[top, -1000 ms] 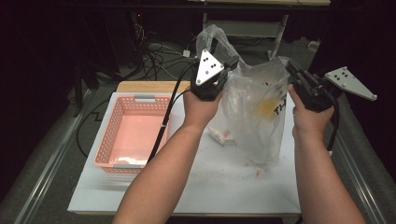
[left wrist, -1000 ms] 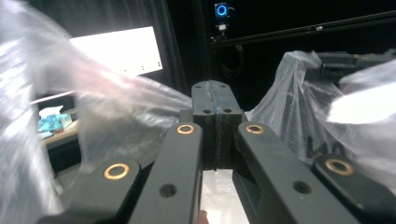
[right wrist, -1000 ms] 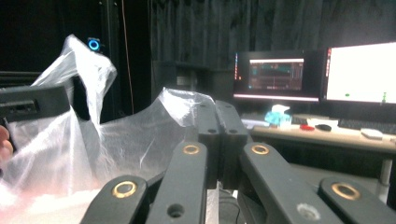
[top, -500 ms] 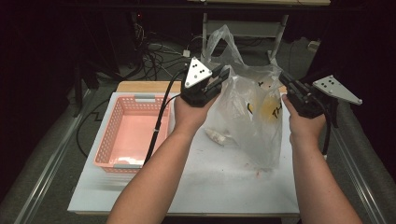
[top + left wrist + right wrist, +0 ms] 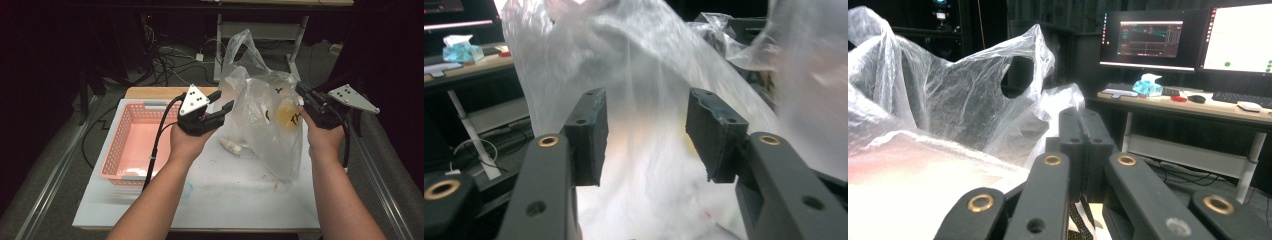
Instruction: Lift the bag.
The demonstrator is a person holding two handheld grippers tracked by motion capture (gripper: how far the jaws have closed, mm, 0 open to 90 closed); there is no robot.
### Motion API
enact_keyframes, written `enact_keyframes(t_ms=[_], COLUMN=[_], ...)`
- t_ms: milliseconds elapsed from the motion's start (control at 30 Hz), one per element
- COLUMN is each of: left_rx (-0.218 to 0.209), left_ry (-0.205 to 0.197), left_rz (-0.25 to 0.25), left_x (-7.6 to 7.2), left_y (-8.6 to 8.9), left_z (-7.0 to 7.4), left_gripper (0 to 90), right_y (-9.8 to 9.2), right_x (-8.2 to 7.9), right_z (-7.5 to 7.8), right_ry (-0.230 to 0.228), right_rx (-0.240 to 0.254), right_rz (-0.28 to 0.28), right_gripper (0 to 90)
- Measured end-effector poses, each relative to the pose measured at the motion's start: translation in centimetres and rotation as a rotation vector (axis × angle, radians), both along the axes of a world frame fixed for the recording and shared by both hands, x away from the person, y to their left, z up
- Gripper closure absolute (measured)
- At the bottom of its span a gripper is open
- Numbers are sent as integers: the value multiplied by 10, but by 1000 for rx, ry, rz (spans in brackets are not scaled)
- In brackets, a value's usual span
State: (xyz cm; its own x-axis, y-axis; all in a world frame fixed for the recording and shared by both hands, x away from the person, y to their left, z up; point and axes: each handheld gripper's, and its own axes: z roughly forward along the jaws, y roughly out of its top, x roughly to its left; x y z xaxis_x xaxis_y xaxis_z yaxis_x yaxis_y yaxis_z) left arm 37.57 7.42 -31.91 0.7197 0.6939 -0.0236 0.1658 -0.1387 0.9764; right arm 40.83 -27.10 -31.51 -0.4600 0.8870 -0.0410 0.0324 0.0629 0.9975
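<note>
The clear plastic bag (image 5: 265, 120) stands tall at centre-right of the high view, its handles flaring toward the top of the frame and its bottom resting on the white table top (image 5: 235, 200); something yellow-orange shows through its right side, with black marks on the film just above and beside it, and a small pale object lies at its foot on the lower left. On the bag's right edge the right gripper (image 5: 304, 101) is clamped tight, jaws pressed together in the right gripper view with the bag's film (image 5: 948, 100) bunched against them on their left, so it appears to be pinching the bag's rim, though the pinch itself is hidden. On the bag's left side the left gripper (image 5: 224, 102) sits just beside the film, and its jaws have just been opening: in the left gripper view they stand roughly half apart, the pads (image 5: 589, 135) bare, with the bag (image 5: 649, 100) hanging beyond the gap rather than gripped. Moving left in the high view, a pink basket (image 5: 120, 150) sits on the left part of the table. In the right gripper view's upper right, lit monitors (image 5: 1148, 42) stand on a desk with a tissue box (image 5: 1148, 85).
</note>
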Motion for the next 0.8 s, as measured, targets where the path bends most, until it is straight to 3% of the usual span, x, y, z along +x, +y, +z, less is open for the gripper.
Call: enact_keyframes(t_ms=[100, 267, 533, 800], left_rx=[10, 33, 53, 81], left_ry=[20, 95, 188, 228], left_rz=[1, -20, -51, -83], left_x=[-7, -12, -18, -26], left_y=[4, 4, -9, -20], left_z=[-7, -27, -61, -91], left_gripper=[450, 382, 248, 140], right_y=[0, -1, -4, -11], right_x=[0, -1, -7, -25], right_z=[-2, -5, -4, 3], right_ry=[11, 17, 10, -4], right_rx=[1, -4, -26, -21], right_rz=[6, 10, 24, 57], right_gripper=[900, 900, 884, 780])
